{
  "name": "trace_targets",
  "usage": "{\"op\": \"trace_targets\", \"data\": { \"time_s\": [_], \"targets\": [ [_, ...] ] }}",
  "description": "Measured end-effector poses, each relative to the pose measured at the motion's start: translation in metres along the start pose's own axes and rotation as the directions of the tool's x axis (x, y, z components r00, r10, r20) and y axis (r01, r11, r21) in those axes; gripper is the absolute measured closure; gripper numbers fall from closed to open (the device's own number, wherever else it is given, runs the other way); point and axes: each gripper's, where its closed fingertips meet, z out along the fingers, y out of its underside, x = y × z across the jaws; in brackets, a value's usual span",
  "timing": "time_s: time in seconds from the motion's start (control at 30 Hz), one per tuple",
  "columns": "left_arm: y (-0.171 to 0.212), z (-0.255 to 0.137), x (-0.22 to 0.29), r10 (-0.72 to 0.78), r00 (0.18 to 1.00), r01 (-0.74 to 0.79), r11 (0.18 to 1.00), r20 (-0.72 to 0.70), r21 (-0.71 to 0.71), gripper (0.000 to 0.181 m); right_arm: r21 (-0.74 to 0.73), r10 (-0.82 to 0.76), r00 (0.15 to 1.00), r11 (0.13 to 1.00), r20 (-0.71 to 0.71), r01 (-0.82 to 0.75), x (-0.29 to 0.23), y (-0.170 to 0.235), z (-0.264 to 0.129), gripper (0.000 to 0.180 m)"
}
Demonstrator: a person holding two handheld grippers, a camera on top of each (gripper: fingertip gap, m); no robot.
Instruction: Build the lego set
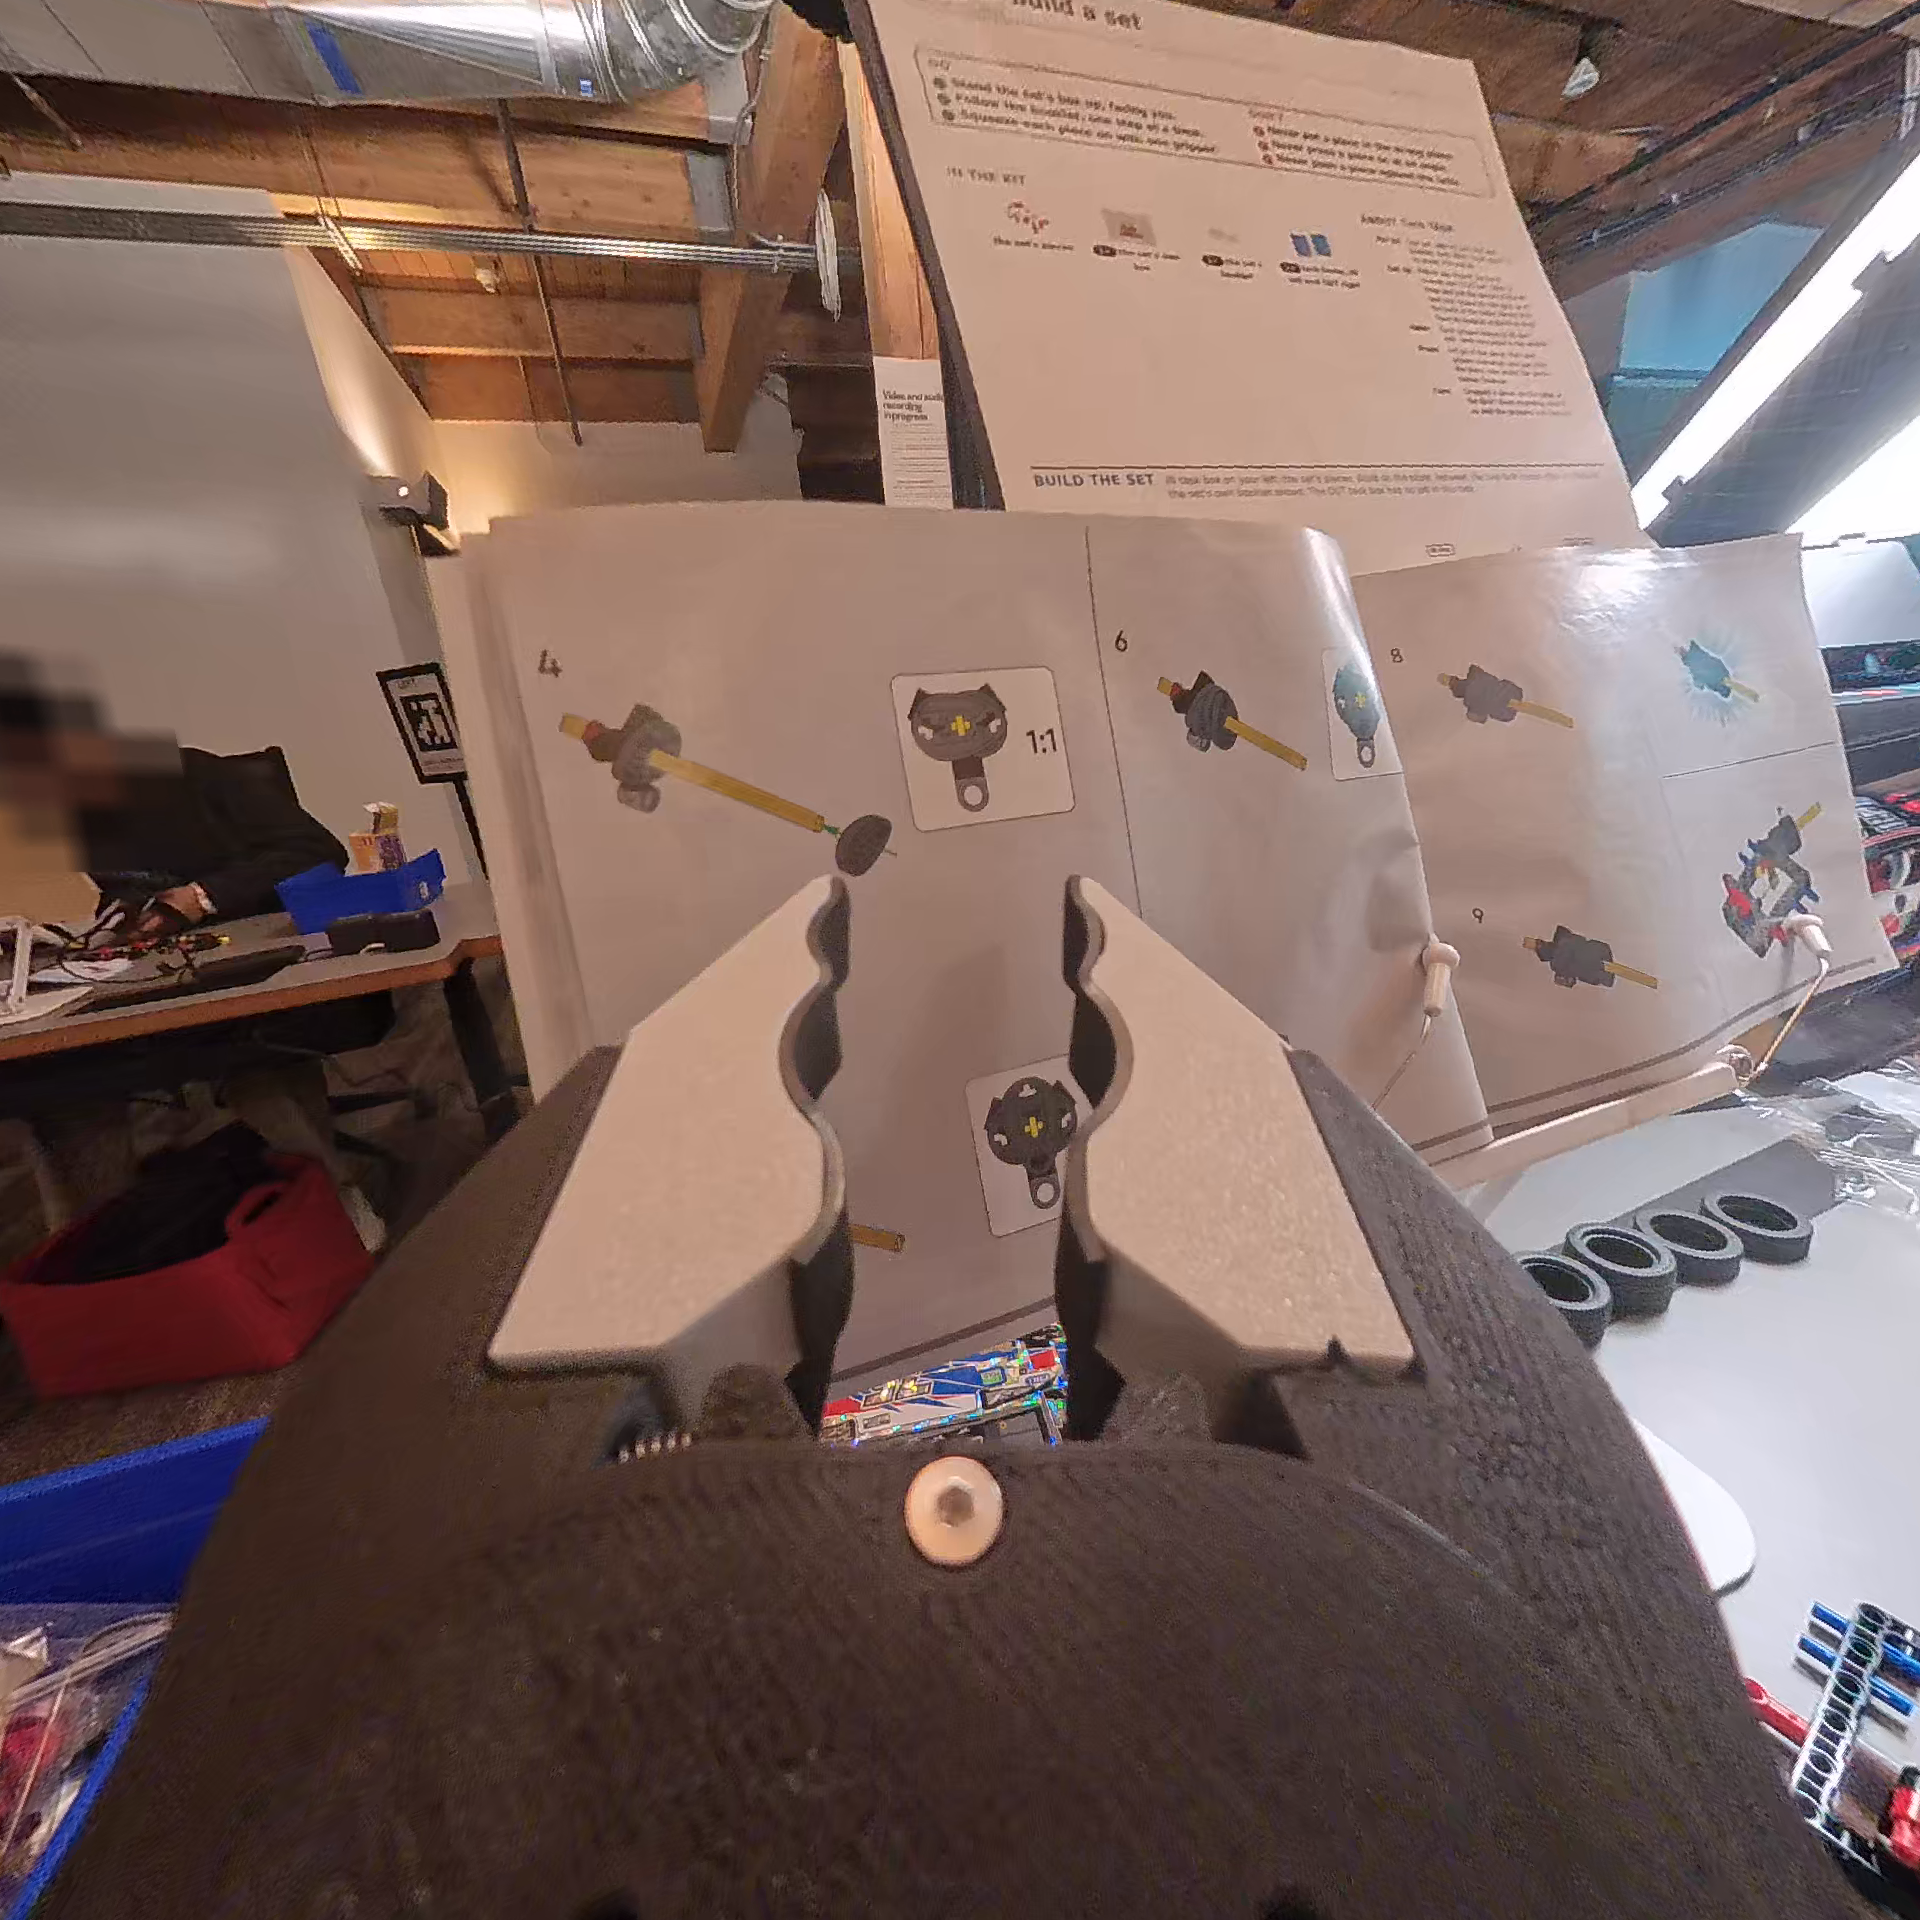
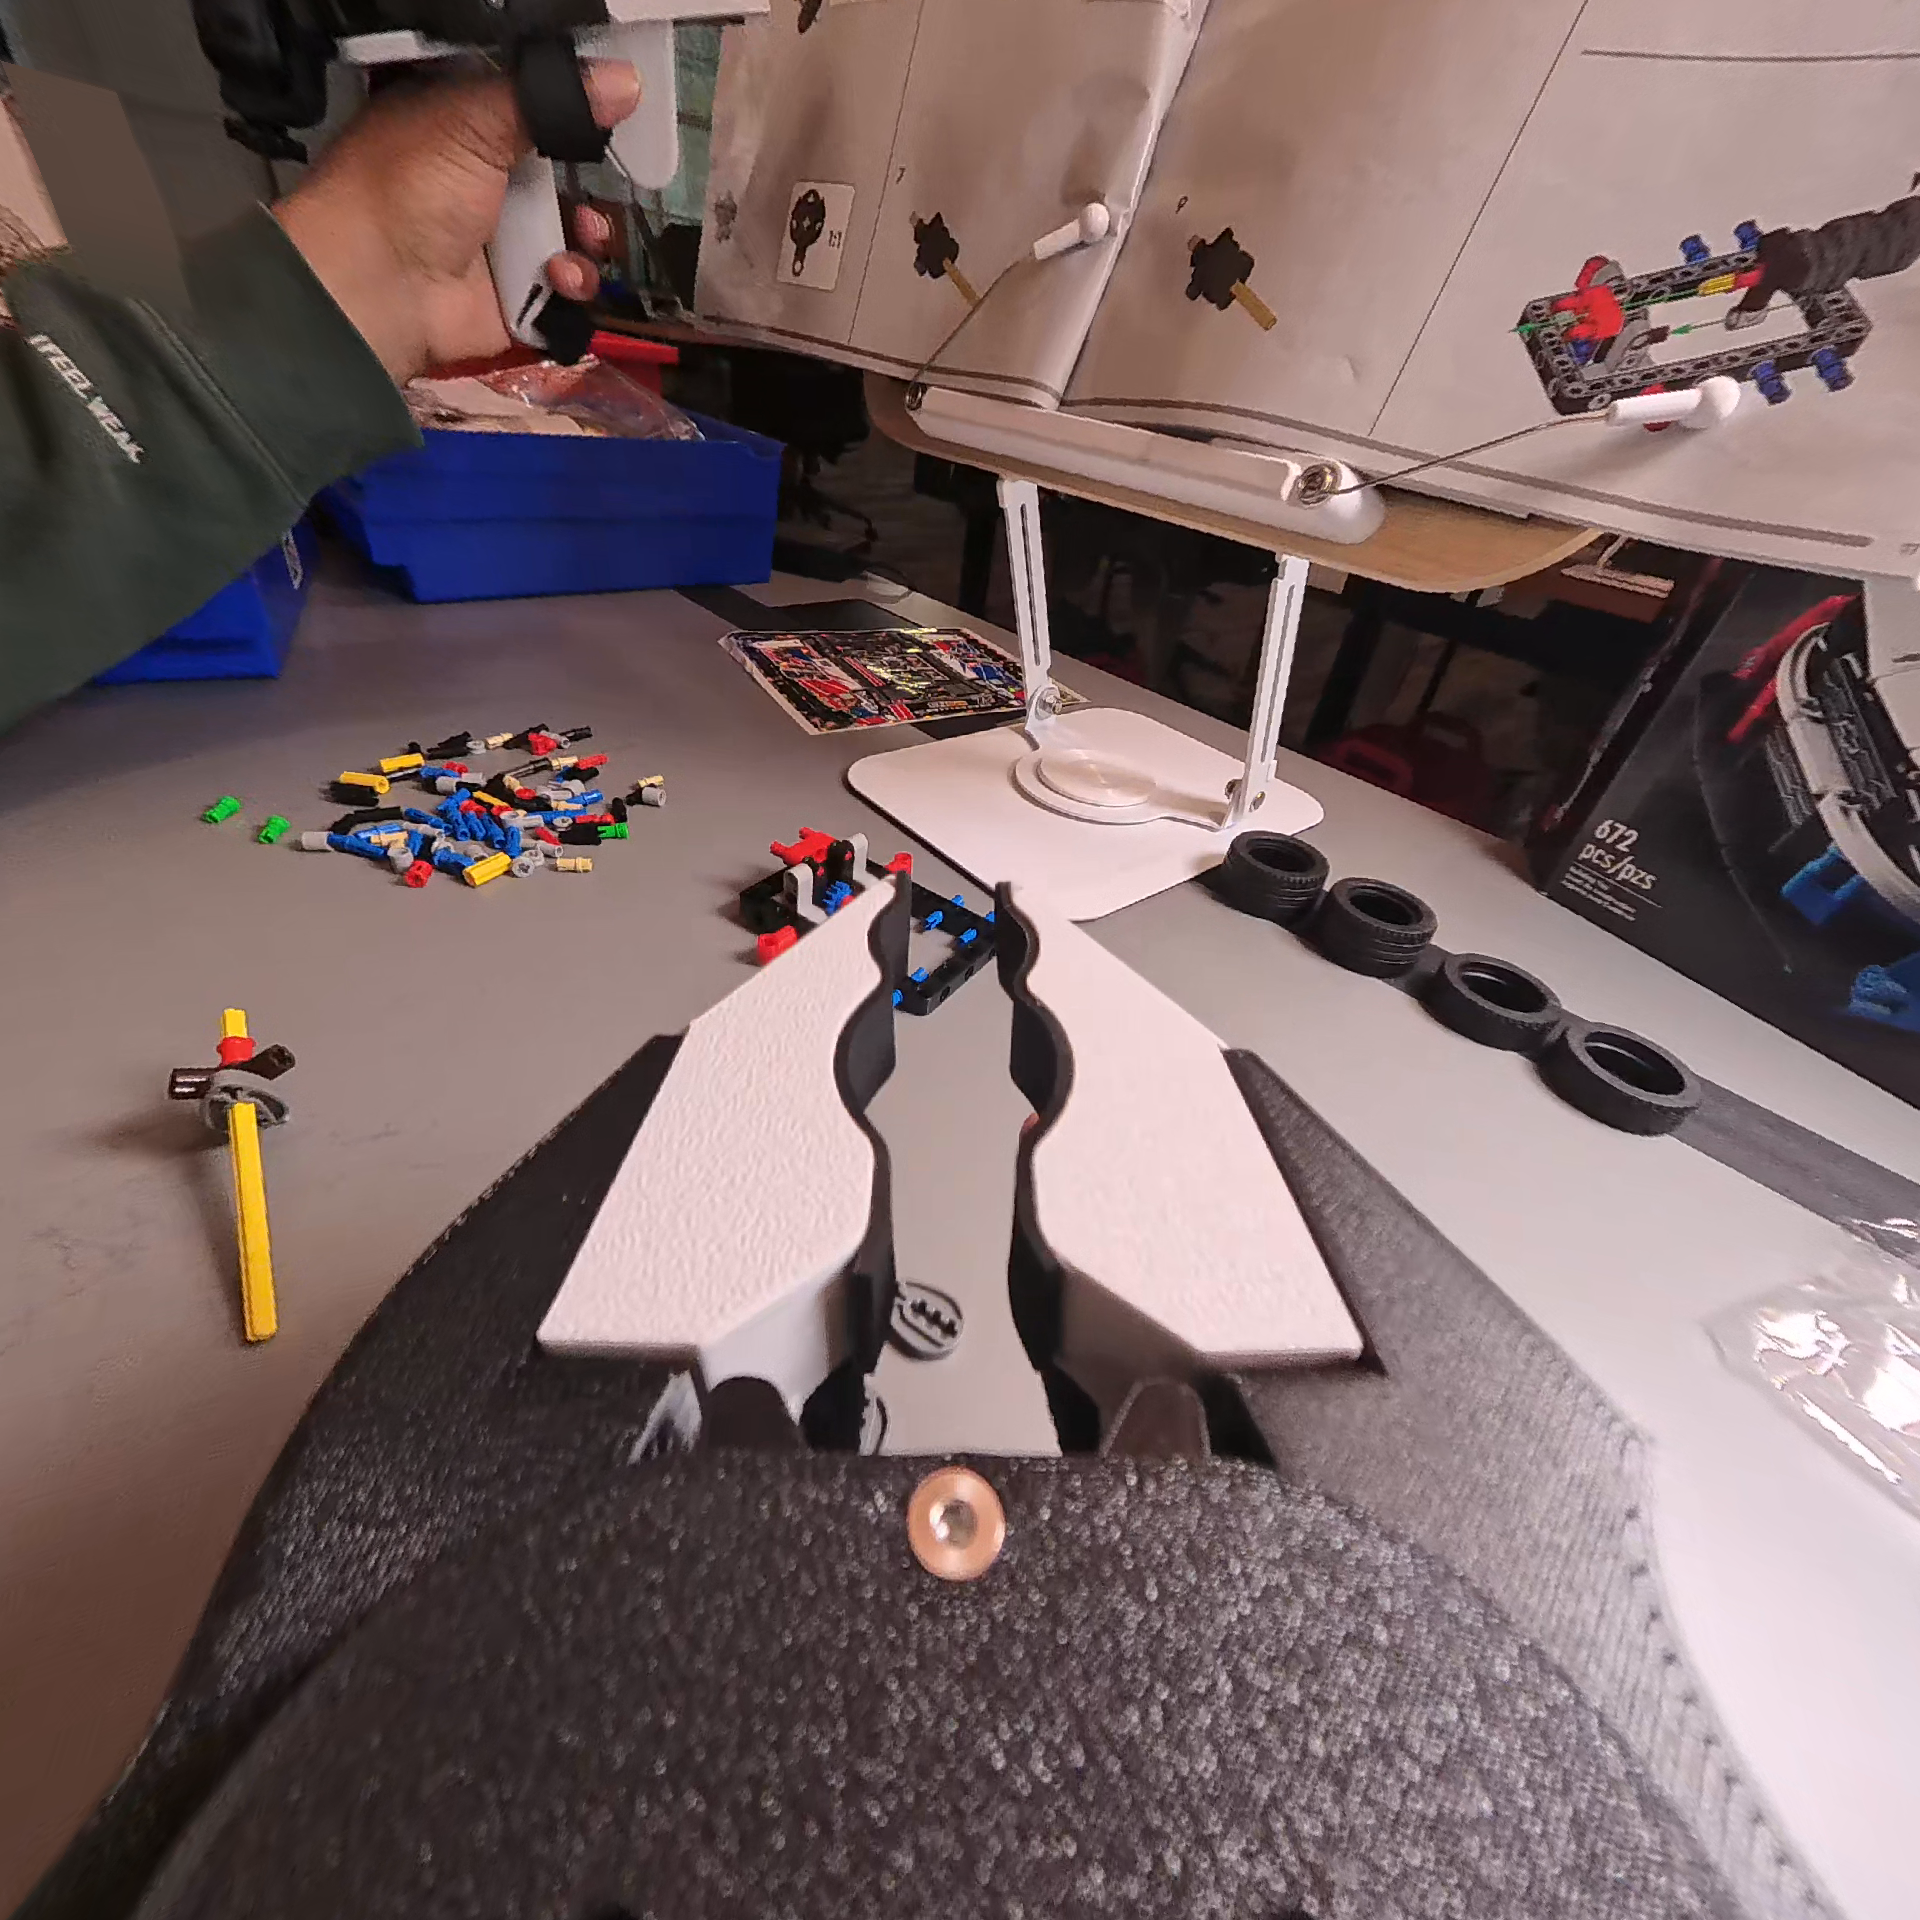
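left wrist view: left tool [image 1: 951,914] raised before the open instruction booklet [image 1: 790,727], jaws parted to a moderate gap, holding nothing. right wrist view: right tool [image 2: 951,896] low over the table [image 2: 436,1039], jaws narrowly parted and empty, aimed at the black frame assembly [image 2: 831,894]. yellow axle assembly [image 2: 244,1132] lies apart to the left; loose pins [image 2: 488,800] beyond; four tyres [image 2: 1455,982] in a row to the right. step in hand, judged: consulting the axle pages. next move likely calls for matching the pictured part, then gripping the axle squarely.
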Motion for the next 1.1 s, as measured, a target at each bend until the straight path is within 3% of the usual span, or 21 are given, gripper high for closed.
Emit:
{"op": "trace_targets", "data": {
  "time_s": [0.17, 0.33, 0.57, 0.67, 0.9, 0.97, 1.1],
  "targets": [
    [-0.010, -0.005, 0.004, 0.053, 0.998, -0.053, 0.998, 0.017, 0.020, 0.166, -0.039, -0.012, 1.000, 0.999, 0.016, 0.012, -0.004, 0.009, 0.003, 0.166],
    [-0.010, -0.006, 0.007, 0.047, 0.999, -0.047, 0.999, -0.007, 0.008, 0.169, -0.063, -0.027, 0.999, 0.998, 0.029, 0.029, -0.007, 0.013, 0.004, 0.167],
    [-0.005, -0.002, 0.004, -0.011, 1.000, 0.011, 1.000, -0.011, 0.008, 0.130, -0.084, -0.039, 0.999, 0.996, 0.038, 0.042, -0.009, 0.018, 0.005, 0.168],
    [-0.004, -0.003, -0.003, -0.008, 1.000, 0.008, 1.000, 0.013, 0.000, 0.131, -0.090, -0.040, 0.998, 0.995, 0.040, 0.044, -0.009, 0.019, 0.005, 0.168],
    [0.006, -0.016, -0.042, 0.044, 0.993, -0.029, 0.991, 0.112, -0.128, 0.160, -0.102, -0.043, 0.998, 0.994, 0.046, 0.048, -0.010, 0.022, 0.006, 0.168],
    [0.010, -0.023, -0.056, 0.041, 0.990, -0.018, 0.987, 0.137, -0.161, 0.181, -0.105, -0.043, 0.998, 0.993, 0.048, 0.048, -0.011, 0.022, 0.006, 0.169],
    [0.011, -0.039, -0.072, -0.012, 0.983, 0.044, 0.985, 0.184, -0.169, 0.181, -0.108, -0.051, 0.998, 0.993, 0.045, 0.055, -0.012, 0.022, 0.007, 0.171]
  ]
}}
